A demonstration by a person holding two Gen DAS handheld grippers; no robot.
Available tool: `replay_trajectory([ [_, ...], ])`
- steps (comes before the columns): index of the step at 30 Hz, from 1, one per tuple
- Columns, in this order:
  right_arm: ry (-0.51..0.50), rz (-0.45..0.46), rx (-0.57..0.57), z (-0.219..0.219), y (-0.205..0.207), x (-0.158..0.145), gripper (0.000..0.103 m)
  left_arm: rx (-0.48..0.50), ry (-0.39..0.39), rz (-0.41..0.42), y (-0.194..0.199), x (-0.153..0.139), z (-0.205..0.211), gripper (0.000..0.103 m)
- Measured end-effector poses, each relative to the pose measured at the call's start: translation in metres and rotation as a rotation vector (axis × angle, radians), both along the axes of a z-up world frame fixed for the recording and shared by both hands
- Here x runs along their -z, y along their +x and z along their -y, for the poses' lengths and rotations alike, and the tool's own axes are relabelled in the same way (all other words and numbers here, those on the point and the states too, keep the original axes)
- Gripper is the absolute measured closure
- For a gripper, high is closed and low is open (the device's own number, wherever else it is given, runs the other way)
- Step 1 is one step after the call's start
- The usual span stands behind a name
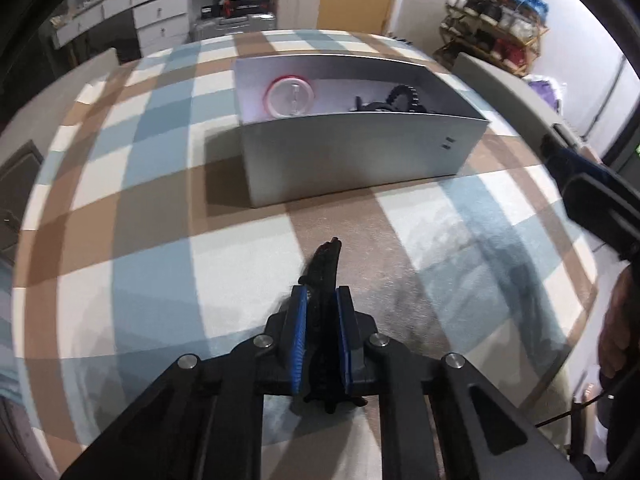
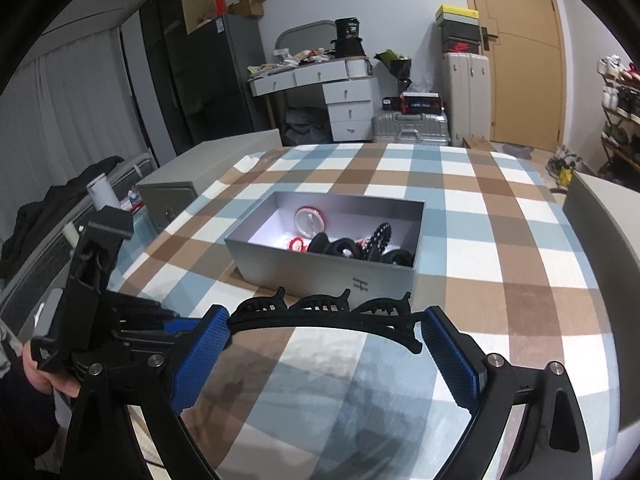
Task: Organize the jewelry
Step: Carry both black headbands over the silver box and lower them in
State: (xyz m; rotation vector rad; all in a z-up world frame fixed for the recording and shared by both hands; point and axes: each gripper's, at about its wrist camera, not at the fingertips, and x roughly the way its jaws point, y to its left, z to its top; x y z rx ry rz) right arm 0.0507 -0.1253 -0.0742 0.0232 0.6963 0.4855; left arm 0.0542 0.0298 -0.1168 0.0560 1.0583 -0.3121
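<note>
A lived-in home room: a checked tablecloth (image 2: 460,216) covers the table, with a white drawer desk (image 2: 344,92), suitcases (image 2: 466,92), a wooden door (image 2: 520,52) and a loaded shoe rack (image 1: 496,20) around it.

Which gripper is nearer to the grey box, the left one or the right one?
Hard to tell; neither is clearly nearer. The left gripper, shut on the black headband, and the right gripper, spanning its arc, both sit short of the grey box.
</note>
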Motion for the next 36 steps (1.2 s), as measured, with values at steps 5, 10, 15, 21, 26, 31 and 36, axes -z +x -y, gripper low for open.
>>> replay_trajectory([
  [5, 0.029, 0.001, 0.002, 0.004, 0.012, -0.005, 0.006, -0.012, -0.050, 0.044, -0.001, -0.020, -0.006, 0.094],
  [10, 0.063, 0.010, -0.007, 0.005, 0.023, -0.013, 0.006, 0.013, -0.070, 0.115, -0.003, -0.051, -0.005, 0.094],
  [15, 0.088, 0.018, -0.015, 0.004, 0.039, -0.019, 0.006, 0.042, -0.103, 0.163, 0.009, -0.072, -0.004, 0.094],
  [21, 0.111, 0.007, -0.014, 0.001, 0.060, -0.021, 0.006, 0.032, -0.119, 0.200, 0.038, -0.082, -0.002, 0.094],
  [26, 0.132, 0.002, -0.028, -0.002, 0.077, -0.021, 0.006, 0.003, -0.159, 0.178, 0.067, -0.071, -0.003, 0.094],
  [31, 0.150, 0.007, -0.028, -0.006, 0.091, -0.018, 0.006, -0.007, -0.198, 0.140, 0.082, -0.060, -0.004, 0.094],
  [36, 0.110, -0.047, 0.022, -0.010, 0.107, -0.003, 0.006, -0.003, -0.212, 0.121, 0.086, -0.056, -0.002, 0.094],
])
